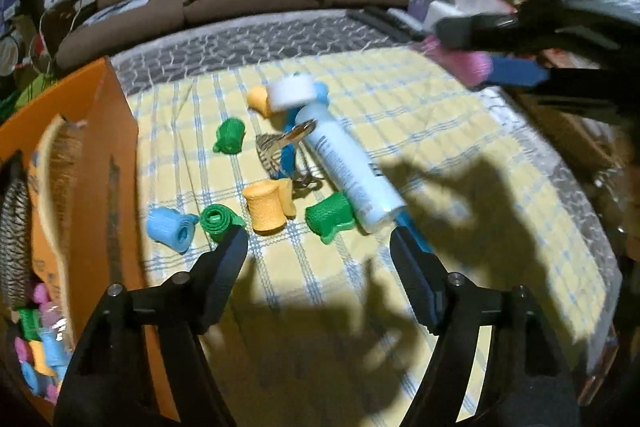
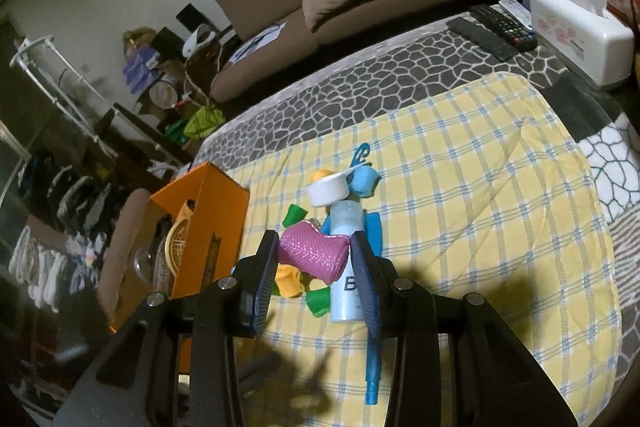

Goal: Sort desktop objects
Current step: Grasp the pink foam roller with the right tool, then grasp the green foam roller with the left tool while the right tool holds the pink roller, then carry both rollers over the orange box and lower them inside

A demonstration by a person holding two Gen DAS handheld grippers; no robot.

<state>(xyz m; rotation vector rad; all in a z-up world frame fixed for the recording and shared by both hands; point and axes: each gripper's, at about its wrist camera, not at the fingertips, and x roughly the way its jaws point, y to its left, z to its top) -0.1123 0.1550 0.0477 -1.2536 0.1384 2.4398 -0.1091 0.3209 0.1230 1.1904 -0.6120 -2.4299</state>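
I find the sort part done. The orange box [image 1: 100,155] at the left edge of the worktop [image 1: 460,115] already holds small rolls in pink, green, blue and yellow at its bottom, beside a brush-like item I cannot identify further.

My right hand-held gripper [image 2: 314,255] is clamped on a pink roll [image 2: 316,257], held clear above the checked cloth [image 2: 460,187] and not yet over the box. I judge this item to be in transit to the box.

My left hand-held gripper [image 1: 318,247] stands with its jaws apart and nothing between them. It hovers just short of the pile, near a green roll [image 1: 218,221] and a yellow roll [image 1: 264,205]. I judge one of these to be its next pick, though I cannot tell which.

Still on the cloth:
- a blue roll [image 1: 170,227], further green and yellow rolls, and one more blue roll at the far end;
- a pale blue bottle [image 1: 348,171] lying on its side, with a white cap [image 1: 292,91] near its far end;
- keys [image 1: 288,143] and a blue plastic piece [image 2: 372,379] partly beneath the bottle.

Well over half the loose items appear unsorted.
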